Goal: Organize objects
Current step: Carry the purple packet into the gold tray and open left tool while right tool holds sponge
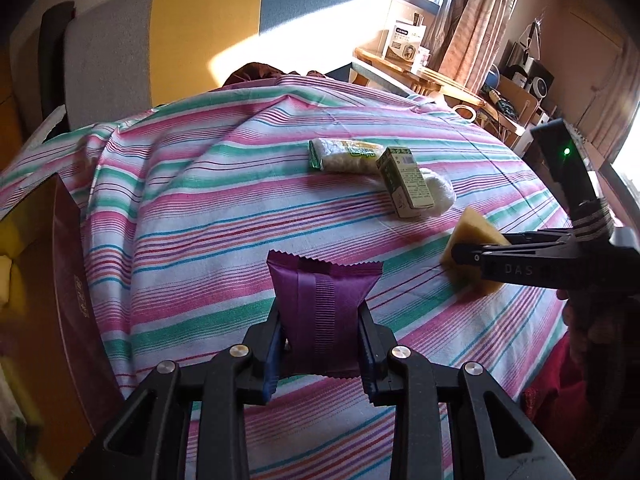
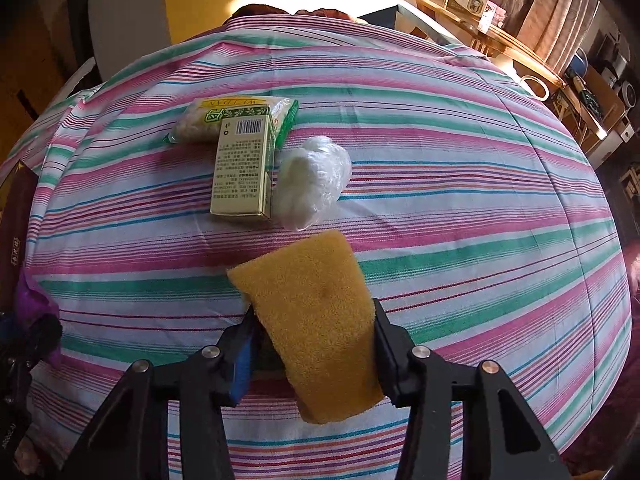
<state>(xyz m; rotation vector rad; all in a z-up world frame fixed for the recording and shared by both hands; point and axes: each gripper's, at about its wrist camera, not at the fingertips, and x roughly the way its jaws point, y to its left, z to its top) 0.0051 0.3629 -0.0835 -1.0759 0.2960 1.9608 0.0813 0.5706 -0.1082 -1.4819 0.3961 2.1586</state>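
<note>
My left gripper [image 1: 322, 336] is shut on a purple snack packet [image 1: 322, 312], held upright just above the striped cloth [image 1: 200, 208]. My right gripper [image 2: 314, 344] is shut on a yellow sponge [image 2: 316, 320]; it shows at the right of the left wrist view [image 1: 472, 258], with the sponge [image 1: 476, 232] near the cloth. A green-and-white carton [image 2: 242, 172], a noodle packet [image 2: 236, 120] and a white plastic-wrapped bundle [image 2: 310, 184] lie together on the cloth beyond the sponge. The carton [image 1: 406, 182] and noodle packet [image 1: 346, 156] also show in the left wrist view.
A dark red box [image 1: 68, 280] with yellow items inside stands at the table's left edge. A sofa [image 1: 180, 32] lies behind the table. A wooden side table [image 1: 420, 72] with a white box is at the back right.
</note>
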